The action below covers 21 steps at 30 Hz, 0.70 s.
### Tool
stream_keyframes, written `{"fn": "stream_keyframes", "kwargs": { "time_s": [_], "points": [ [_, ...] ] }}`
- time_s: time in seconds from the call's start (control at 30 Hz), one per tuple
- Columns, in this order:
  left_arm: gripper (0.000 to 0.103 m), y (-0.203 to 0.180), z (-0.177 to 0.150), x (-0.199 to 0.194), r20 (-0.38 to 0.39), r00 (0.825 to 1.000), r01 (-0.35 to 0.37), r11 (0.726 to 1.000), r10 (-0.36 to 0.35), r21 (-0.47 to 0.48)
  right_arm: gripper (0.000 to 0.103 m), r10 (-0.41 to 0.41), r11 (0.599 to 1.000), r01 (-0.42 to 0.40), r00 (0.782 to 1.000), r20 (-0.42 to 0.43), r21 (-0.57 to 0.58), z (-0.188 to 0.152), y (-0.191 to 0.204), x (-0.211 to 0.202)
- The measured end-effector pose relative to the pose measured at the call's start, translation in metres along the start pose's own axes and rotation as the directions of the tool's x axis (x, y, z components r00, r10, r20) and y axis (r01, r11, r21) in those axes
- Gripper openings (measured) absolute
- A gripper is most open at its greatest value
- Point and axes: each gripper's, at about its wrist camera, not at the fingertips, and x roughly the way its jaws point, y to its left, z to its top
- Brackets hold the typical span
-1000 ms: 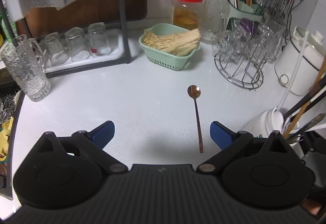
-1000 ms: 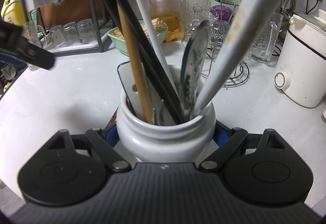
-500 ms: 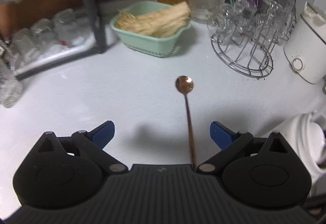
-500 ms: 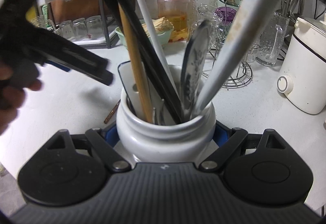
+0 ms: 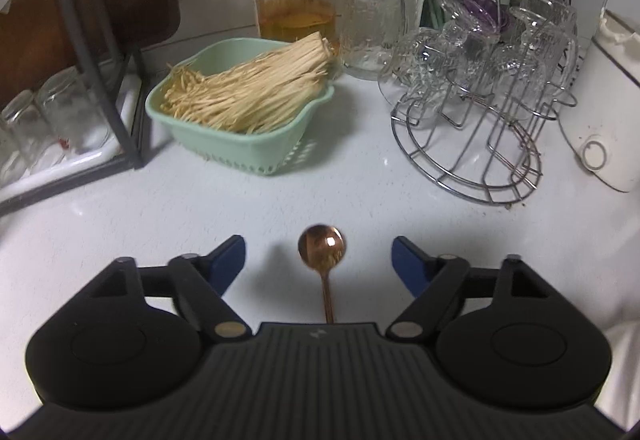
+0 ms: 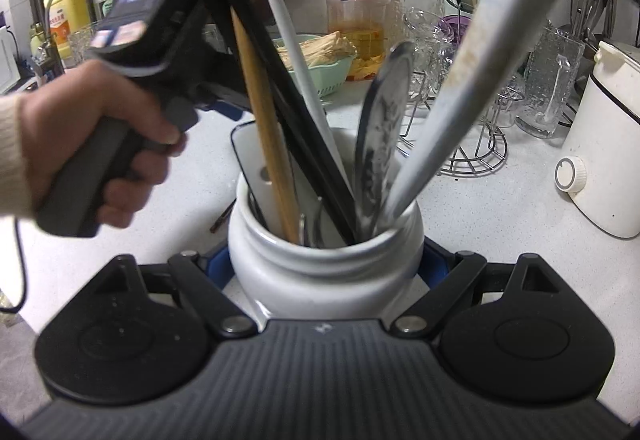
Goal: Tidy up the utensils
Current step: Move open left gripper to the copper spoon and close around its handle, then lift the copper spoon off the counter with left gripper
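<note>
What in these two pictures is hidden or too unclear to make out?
- Spoon handle, left wrist view: its lower part is hidden under the tongs' black body.
- White crock, right wrist view: its base is hidden by the tongs' body, its inside by crowded utensils.
- Utensil tops, right wrist view: cut off by the top edge.
- Yellow bottle label: too small.

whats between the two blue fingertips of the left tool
The copper spoon, bowl between the fingertips, touching neither; the left tool has just been closing. Left wrist view.

Dim overhead light, soft shadows, fisheye-bent edges, motion-blurred hand.
</note>
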Motion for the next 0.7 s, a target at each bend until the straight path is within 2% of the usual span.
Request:
{"fn": "stream_keyframes", "kwargs": {
  "time_s": [0.2, 0.3, 0.47, 0.53, 0.6, 0.7],
  "points": [
    [0.058, 0.001, 0.002, 0.020, -0.042, 0.999, 0.005, 1.000, -0.006, -0.015, 0.091, 0.016, 1.000, -0.016, 1.000, 0.002, -0.012, -0.001, -0.002, -0.001],
    [0.052, 0.002, 0.001, 0.026, -0.056, 0.998, 0.016, 1.000, -0.017, -0.024, 0.091, 0.020, 1.000, -0.020, 1.000, 0.002, -0.015, 0.000, -0.003, -0.001],
    [0.050, -0.001, 0.003, 0.028, -0.070, 0.997, 0.011, 1.000, -0.013, -0.024, 0.091, 0.028, 0.999, -0.028, 1.000, 0.003, -0.022, -0.001, -0.003, -0.002],
    [0.043, -0.005, 0.004, 0.028, -0.074, 0.997, -0.009, 1.000, 0.009, -0.001, 0.091, 0.030, 0.999, -0.030, 1.000, 0.003, -0.023, -0.002, -0.003, -0.002],
    [0.034, -0.005, 0.006, 0.028, -0.080, 0.997, 0.000, 1.000, 0.000, 0.000, 0.091, 0.030, 0.999, -0.030, 1.000, 0.003, -0.023, -0.001, -0.003, -0.002],
    [0.033, -0.006, 0.007, 0.027, -0.091, 0.996, 0.003, 1.000, -0.003, -0.002, 0.091, 0.029, 0.999, -0.029, 1.000, 0.003, -0.023, -0.001, -0.004, -0.002]
  ]
}}
